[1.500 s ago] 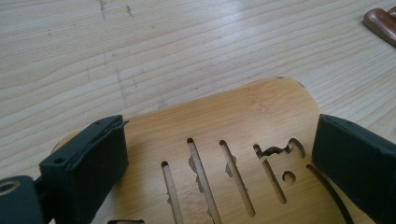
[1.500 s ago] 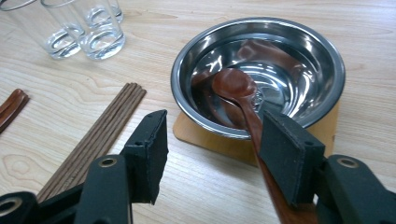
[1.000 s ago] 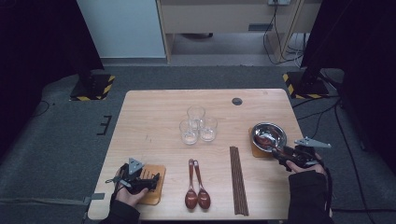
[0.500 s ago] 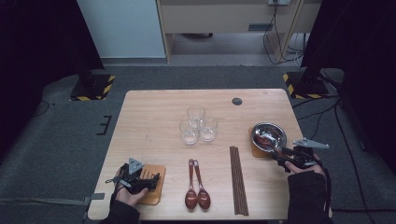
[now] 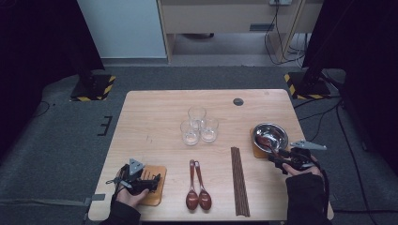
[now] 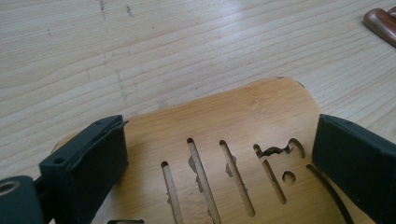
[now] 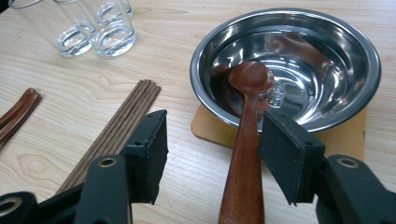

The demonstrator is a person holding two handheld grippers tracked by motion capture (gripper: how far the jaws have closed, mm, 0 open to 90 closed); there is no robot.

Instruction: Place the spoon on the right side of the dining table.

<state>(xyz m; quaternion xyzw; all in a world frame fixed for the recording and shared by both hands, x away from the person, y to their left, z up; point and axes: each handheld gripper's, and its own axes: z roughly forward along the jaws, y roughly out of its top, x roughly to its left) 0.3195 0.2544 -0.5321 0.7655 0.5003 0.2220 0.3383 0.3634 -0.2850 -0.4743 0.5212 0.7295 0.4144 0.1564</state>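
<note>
Three spoons showed from the high view: one [image 5: 265,140] lay in the bowl [image 5: 285,136], its handle running out over the rim toward the person, and a pair [image 5: 197,187] lay on the desk [image 5: 155,122] left of the bowl. I also counted three glasses [image 5: 197,123] up-left of the bowl, one bowl, two mats, and one chopstick bundle [image 5: 239,180], too tight to count, just left of the bowl. The right tool [image 5: 277,157] sat at the bowl's near rim. The left tool [image 5: 155,180] was far left of the bowl.

One slotted mat [image 6: 224,116] lay under the left tool [image 6: 219,140] in the left gripper view, its jaws wide and gripping nothing.

Half-wide jaws of the right tool [image 7: 212,135] stood either side of the spoon [image 7: 247,121] handle in the right gripper view. The handle lay close against one pad and well off the other. Closing off-centre could have twisted the spoon, levered the bowl [image 7: 205,102], or slid it off its mat [image 7: 210,128].
</note>
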